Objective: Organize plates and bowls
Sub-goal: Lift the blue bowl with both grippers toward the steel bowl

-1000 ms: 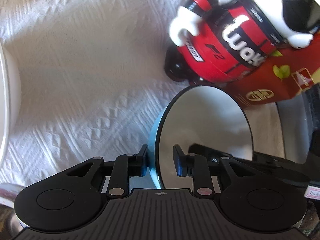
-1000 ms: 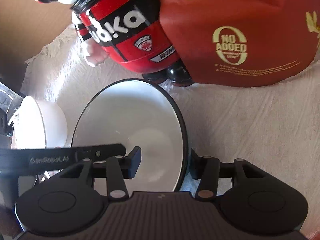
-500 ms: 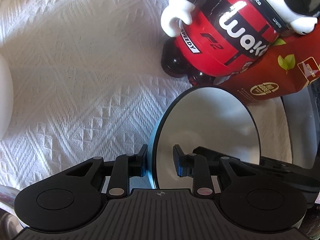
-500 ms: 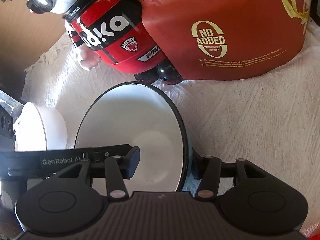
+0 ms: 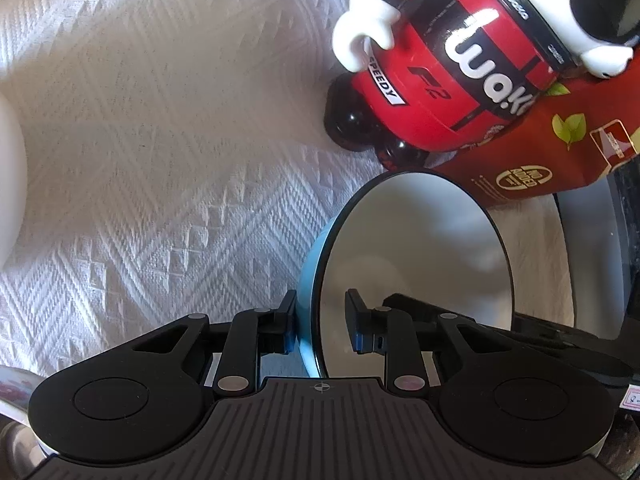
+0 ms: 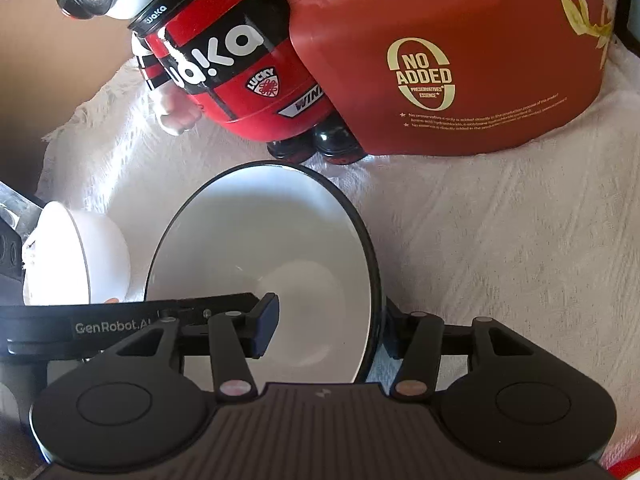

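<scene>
The blue bowl [image 5: 416, 264], white inside with a dark rim, is tipped on edge above the white tablecloth [image 5: 160, 160], well in from its fringed edge. The left gripper [image 5: 320, 326] straddles the rim on one side, fingers narrow, outer pad on the blue wall. The right gripper [image 6: 332, 330] straddles the opposite rim, its inner pad looking clear of the white face. If that hold is loose, the bowl could swing or slip onto the cloth, knocking the red figurine [image 6: 240, 72], the red pouch [image 6: 460, 60] or the white bowl [image 6: 80, 256]

Blue bowl [image 5: 310, 264] with white inside; white diamond-patterned cloth [image 5: 160, 160]
</scene>
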Available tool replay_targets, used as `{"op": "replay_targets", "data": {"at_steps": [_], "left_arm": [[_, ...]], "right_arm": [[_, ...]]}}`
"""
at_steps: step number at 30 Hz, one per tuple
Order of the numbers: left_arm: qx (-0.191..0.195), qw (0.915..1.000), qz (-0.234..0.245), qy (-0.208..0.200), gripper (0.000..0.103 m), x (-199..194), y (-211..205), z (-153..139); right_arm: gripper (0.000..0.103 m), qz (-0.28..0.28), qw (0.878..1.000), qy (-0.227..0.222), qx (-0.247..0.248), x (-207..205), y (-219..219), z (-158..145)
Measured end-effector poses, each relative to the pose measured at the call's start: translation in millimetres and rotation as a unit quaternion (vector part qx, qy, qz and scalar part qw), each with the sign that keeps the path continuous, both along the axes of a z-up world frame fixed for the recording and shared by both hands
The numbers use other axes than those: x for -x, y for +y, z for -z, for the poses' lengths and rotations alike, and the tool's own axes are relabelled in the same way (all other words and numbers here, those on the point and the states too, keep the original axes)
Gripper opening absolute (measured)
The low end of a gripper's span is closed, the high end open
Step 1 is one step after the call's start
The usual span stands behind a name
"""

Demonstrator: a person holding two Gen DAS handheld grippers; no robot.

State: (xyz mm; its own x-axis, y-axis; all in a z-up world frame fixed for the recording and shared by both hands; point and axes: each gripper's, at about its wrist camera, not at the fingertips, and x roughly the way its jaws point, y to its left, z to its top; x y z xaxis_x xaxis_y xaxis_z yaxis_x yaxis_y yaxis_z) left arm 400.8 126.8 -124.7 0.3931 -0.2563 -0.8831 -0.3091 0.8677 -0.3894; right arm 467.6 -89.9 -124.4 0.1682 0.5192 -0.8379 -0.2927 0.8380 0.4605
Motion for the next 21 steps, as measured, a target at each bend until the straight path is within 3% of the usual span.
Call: {"op": "replay_targets", "data": {"at_steps": [14, 21], "left_arm": [[-0.006, 0.9999, -0.01, -0.008, 0.029, -3.9, 8.7, -0.8], [-0.023, 0.9988, -0.009, -0.043, 0.029, 9.5, 6.9, -27.1]], "right_arm": [[0.054, -0.011, 1.0, -0.016, -0.003, -6.6, 10.4, -1.7], [0.054, -0.015, 0.998, -0.06, -0.022, 6.1, 7.7, -33.9]]}}
